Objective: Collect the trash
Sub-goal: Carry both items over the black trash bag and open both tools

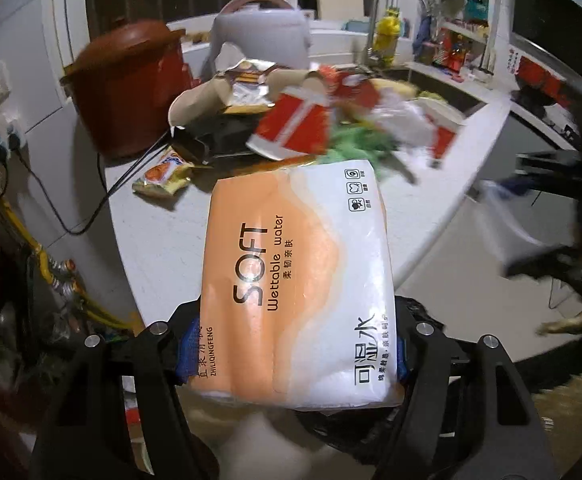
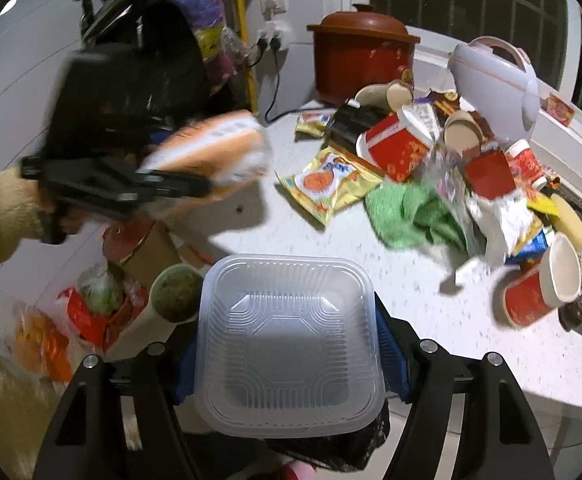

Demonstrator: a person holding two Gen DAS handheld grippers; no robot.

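We clamp the tissue pack [image 1: 295,280] in our left gripper [image 1: 291,356]; our right gripper [image 2: 291,364] grips the plastic container [image 2: 289,344], both lifted clear of the counter [image 2: 431,320] for binning.

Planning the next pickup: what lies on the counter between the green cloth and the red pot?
In the right wrist view, between the green cloth and the red pot lie an orange snack packet, a black object and a tipped red cup.

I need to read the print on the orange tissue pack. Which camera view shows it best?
The left wrist view: the tissue pack fills the middle, sharp, its "SOFT" lettering legible, gripped between the left gripper's jaws. The right wrist view shows the same pack only small, side-on and motion-blurred at the left.
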